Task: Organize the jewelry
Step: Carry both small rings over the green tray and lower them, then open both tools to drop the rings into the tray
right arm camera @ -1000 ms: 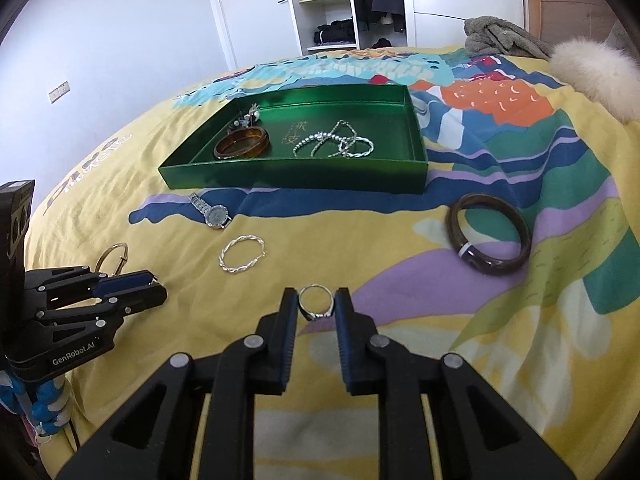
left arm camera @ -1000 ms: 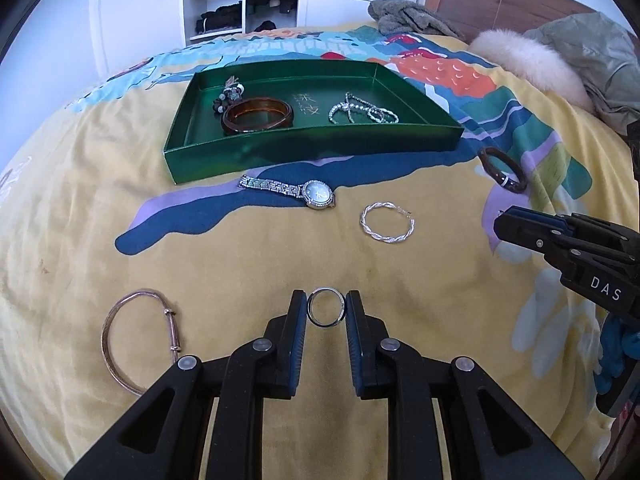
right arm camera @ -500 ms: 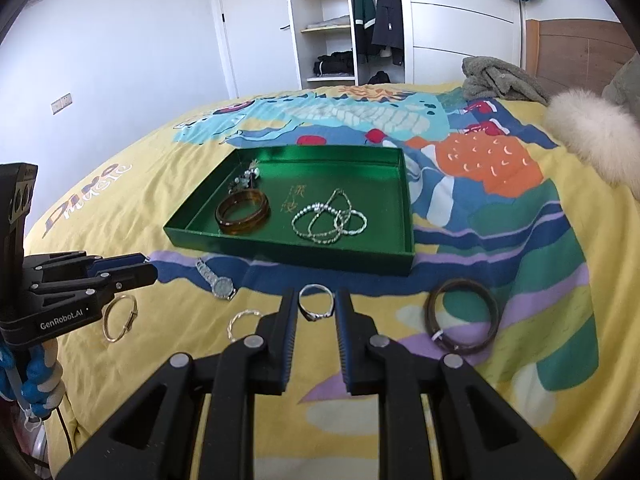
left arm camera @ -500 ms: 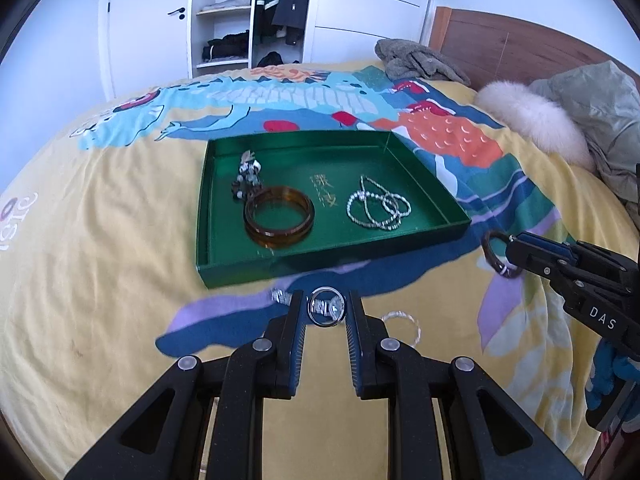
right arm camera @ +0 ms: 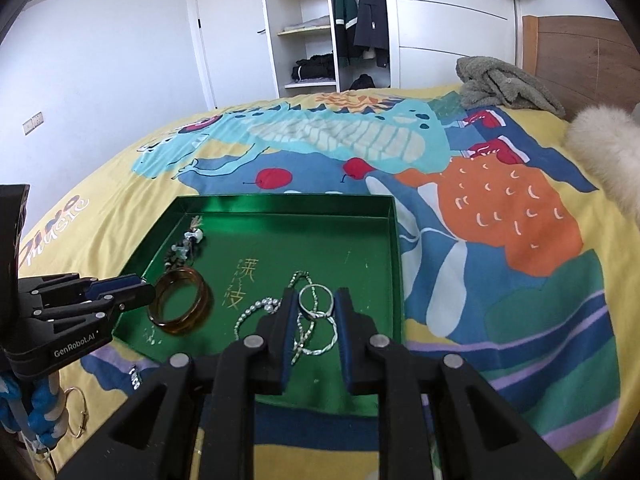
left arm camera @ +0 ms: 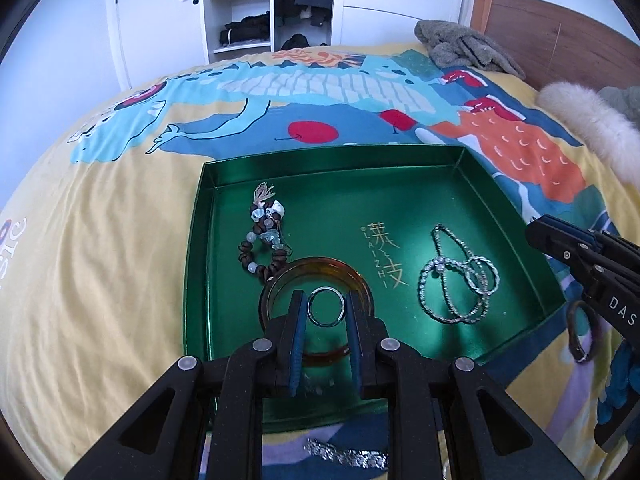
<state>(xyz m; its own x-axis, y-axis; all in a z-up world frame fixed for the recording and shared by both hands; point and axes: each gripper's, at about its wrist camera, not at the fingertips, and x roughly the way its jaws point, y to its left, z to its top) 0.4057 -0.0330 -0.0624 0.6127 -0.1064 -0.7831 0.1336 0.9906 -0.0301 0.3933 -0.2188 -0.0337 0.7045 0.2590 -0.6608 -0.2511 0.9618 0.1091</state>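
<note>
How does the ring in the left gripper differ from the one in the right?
The plain dark-steel ring in the left gripper hangs over the amber bangle; the thinner silver ring with a small setting in the right gripper hangs over the beaded silver chains. Both are pinched above the green tray.

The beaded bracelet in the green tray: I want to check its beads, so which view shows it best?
The left wrist view. There the beaded bracelet lies unobstructed in the green tray, with individual dark and pale beads and the tassel distinguishable. The right wrist view shows the bracelet smaller, foreshortened near the tray's left wall, its beads blurring together.
</note>
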